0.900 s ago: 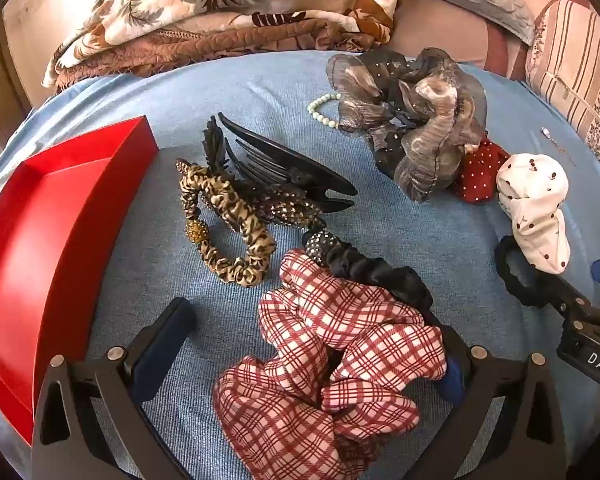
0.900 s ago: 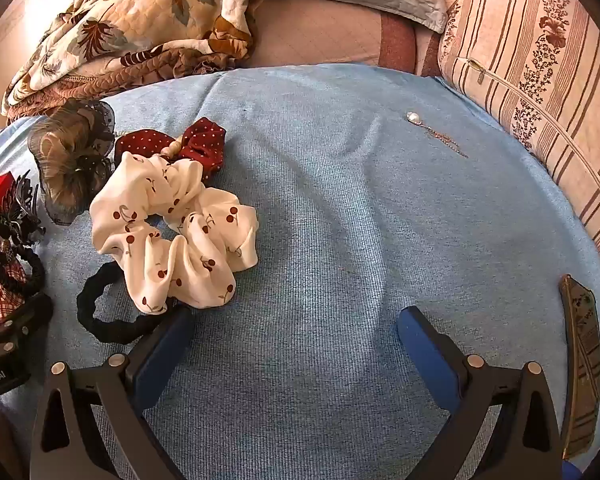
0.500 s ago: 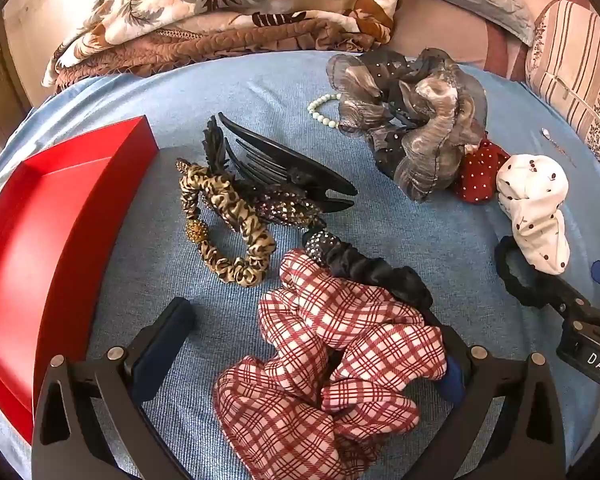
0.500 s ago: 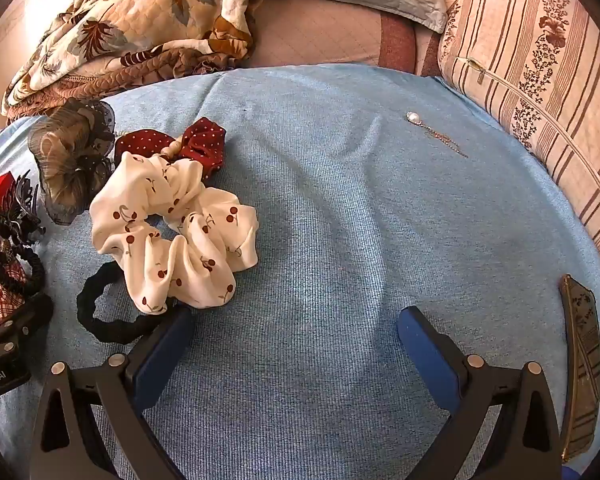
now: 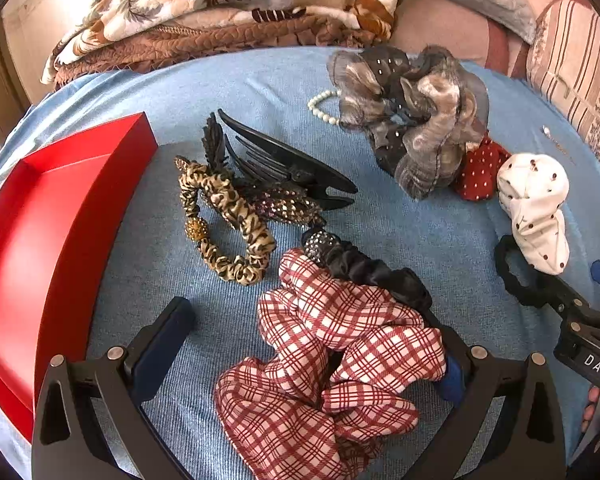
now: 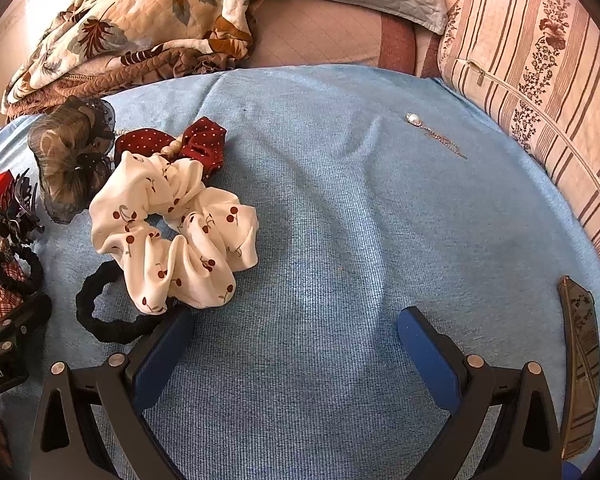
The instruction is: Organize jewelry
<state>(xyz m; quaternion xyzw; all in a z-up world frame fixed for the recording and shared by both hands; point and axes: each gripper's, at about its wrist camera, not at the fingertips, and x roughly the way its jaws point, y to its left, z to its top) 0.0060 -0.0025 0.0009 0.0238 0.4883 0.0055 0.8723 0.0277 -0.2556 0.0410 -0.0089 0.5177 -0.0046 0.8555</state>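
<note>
My left gripper [image 5: 312, 344] is open, with a red plaid scrunchie [image 5: 332, 360] lying between its fingers on the blue cloth. A black scrunchie [image 5: 372, 272], a leopard scrunchie [image 5: 232, 232], a black claw clip [image 5: 288, 164] and a grey gauze scrunchie [image 5: 416, 120] with a pearl bracelet [image 5: 320, 106] lie beyond. A red tray [image 5: 40, 240] stands empty at the left. My right gripper [image 6: 294, 340] is open and empty over bare cloth. A white cherry scrunchie [image 6: 172, 232], a black hair tie [image 6: 104, 312] and a red dotted bow [image 6: 204, 140] lie to its left.
A pearl pendant on a chain [image 6: 432, 132] lies far right on the cloth. A patterned flat clip [image 6: 580, 360] lies at the right edge. A quilted blanket [image 6: 132, 32] and striped pillow [image 6: 540, 72] border the cloth behind and to the right.
</note>
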